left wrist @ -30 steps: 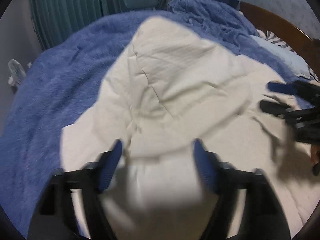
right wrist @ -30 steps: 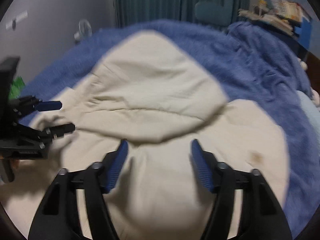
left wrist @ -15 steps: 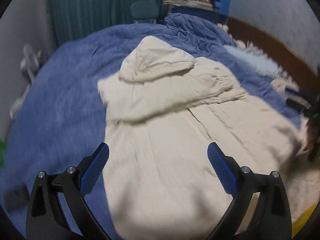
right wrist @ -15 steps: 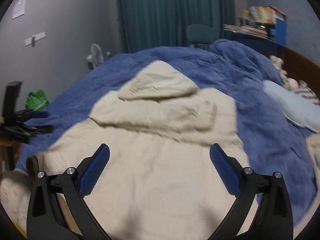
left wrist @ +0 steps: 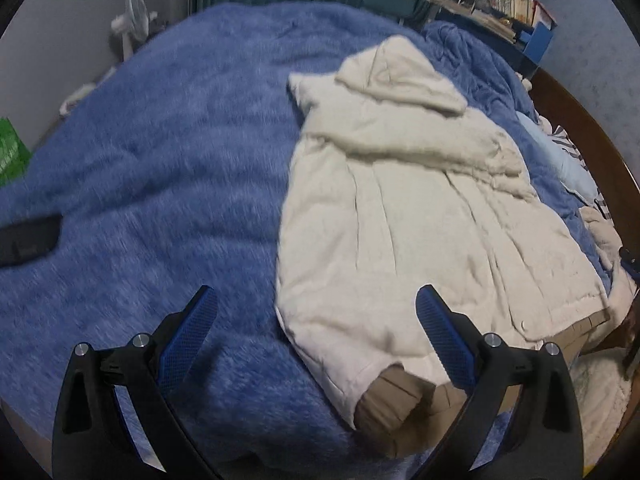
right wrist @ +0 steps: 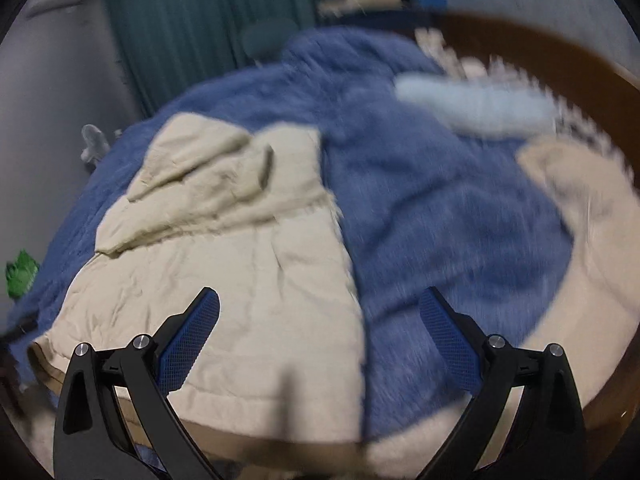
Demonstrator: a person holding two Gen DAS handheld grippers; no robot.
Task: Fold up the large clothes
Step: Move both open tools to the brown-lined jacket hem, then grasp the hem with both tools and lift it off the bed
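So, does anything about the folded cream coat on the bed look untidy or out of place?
Mostly tidy. The cream coat lies folded on the blue blanket, hood and a sleeve laid over the body. One oddity: at the near hem the tan lining bulges out instead of being tucked under.

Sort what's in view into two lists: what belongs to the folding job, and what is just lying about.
Part of the job:
- cream hooded jacket, hood and sleeves already folded in
- left tool, open, empty
- right tool, open, empty

Just lying about:
- blue blanket beneath the jacket
- light blue pillow
- fan
- green bag
- black object on the blanket
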